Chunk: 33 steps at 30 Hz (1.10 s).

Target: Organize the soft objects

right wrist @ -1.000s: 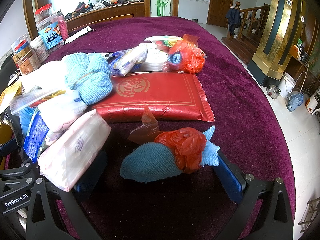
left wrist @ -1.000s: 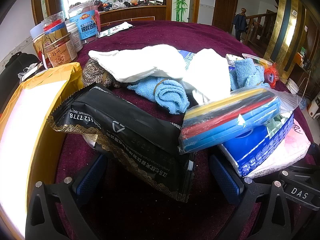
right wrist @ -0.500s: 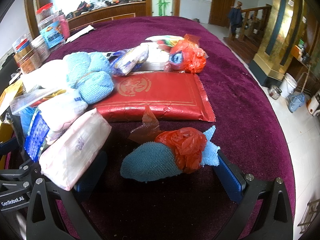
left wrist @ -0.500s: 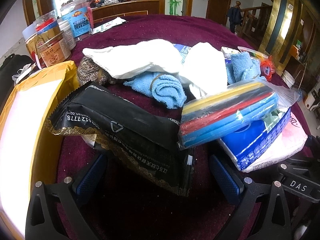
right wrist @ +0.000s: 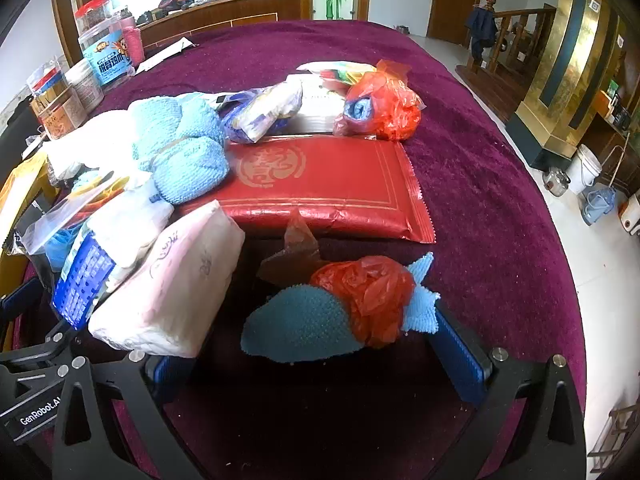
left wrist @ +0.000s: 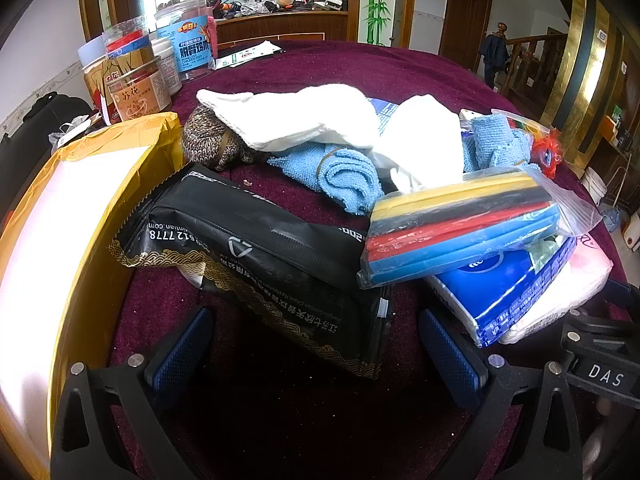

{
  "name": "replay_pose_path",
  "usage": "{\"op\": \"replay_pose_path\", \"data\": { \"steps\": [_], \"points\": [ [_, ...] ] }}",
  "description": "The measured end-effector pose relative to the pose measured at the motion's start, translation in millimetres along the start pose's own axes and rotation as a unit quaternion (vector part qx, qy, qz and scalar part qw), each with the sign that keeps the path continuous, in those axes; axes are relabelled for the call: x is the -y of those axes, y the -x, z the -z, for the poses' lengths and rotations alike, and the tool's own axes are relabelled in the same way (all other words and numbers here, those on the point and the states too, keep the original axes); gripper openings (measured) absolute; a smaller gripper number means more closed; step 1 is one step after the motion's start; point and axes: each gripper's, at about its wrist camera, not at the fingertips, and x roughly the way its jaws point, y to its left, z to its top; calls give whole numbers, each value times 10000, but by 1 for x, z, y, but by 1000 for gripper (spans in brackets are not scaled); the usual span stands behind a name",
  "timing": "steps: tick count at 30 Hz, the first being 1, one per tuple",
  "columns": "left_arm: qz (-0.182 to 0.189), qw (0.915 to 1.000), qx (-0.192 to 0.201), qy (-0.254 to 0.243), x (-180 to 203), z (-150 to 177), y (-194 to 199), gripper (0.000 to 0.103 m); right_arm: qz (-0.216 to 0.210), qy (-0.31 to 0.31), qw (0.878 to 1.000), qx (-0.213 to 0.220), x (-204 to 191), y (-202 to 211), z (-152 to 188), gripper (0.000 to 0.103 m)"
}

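My left gripper (left wrist: 316, 344) is open, its fingers either side of the near end of a black foil packet (left wrist: 260, 256) lying on the maroon cloth. A zip bag of coloured strips (left wrist: 460, 228) rests on a blue tissue pack (left wrist: 500, 288). Behind lie a white cloth (left wrist: 296, 116), a rolled blue towel (left wrist: 340, 176) and a brown knit ball (left wrist: 208, 144). My right gripper (right wrist: 316, 344) is open around a blue cloth wrapped in red plastic (right wrist: 336, 312). A pink tissue pack (right wrist: 172, 280) lies left of it, a red foil packet (right wrist: 320, 180) behind.
A yellow mailer (left wrist: 64, 216) lies along the left. Several jars (left wrist: 132, 84) stand at the far left of the table. Another red bag with a blue cloth (right wrist: 380, 108) and blue towels (right wrist: 180, 152) lie farther back. The table edge (right wrist: 552, 240) drops off to the right.
The left gripper's view has shifted slightly; the packet stays between its fingers. The right gripper and its cloth bundle have barely moved.
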Motion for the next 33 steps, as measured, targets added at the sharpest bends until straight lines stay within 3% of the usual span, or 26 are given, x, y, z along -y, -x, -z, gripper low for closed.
{"op": "replay_pose_path", "data": {
  "steps": [33],
  "points": [
    [-29,10000,-2,10,0,-1,0,103,14,-4,10000,7,0,0,-1,103]
  ]
}}
